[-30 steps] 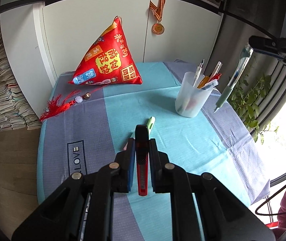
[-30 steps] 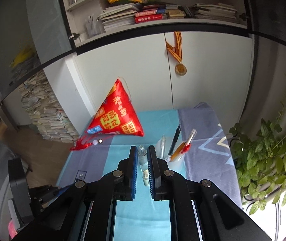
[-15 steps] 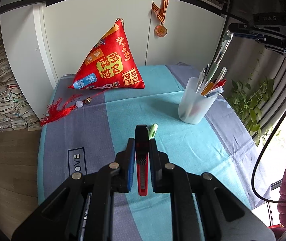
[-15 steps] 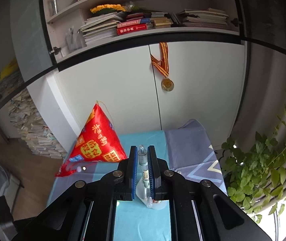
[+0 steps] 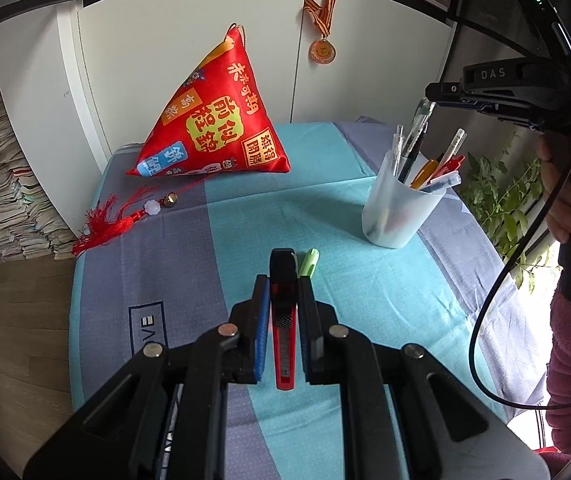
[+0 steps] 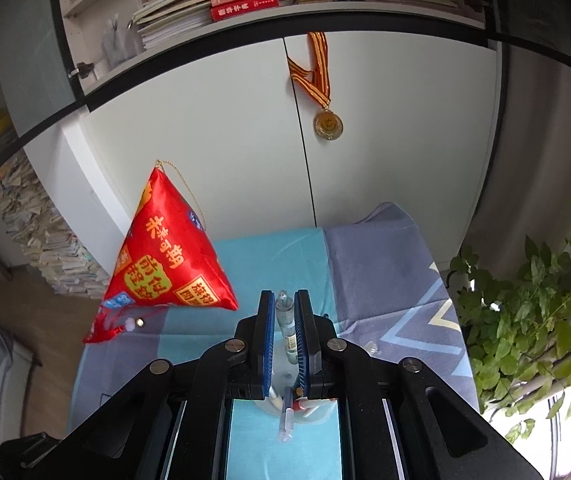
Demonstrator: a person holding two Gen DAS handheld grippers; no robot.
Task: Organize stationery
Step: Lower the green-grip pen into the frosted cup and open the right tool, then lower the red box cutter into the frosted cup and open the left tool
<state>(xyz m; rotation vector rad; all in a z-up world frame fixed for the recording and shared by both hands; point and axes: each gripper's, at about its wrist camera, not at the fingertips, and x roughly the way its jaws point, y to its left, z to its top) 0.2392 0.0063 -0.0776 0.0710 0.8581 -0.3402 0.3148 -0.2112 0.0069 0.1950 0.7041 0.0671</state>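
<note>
While the left gripper pinches a red utility knife above the table, the right gripper clamps a clear pen over the pen cup.

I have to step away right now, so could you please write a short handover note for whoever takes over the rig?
Left hand-held gripper: shut on the red utility knife, above the table.
Right hand-held gripper: shut on a clear pen, its lower end already in the translucent cup.
Done: several pens stand in the cup.
Left: release the pen, stow the knife, then pick up the green marker lying on the cloth.
</note>
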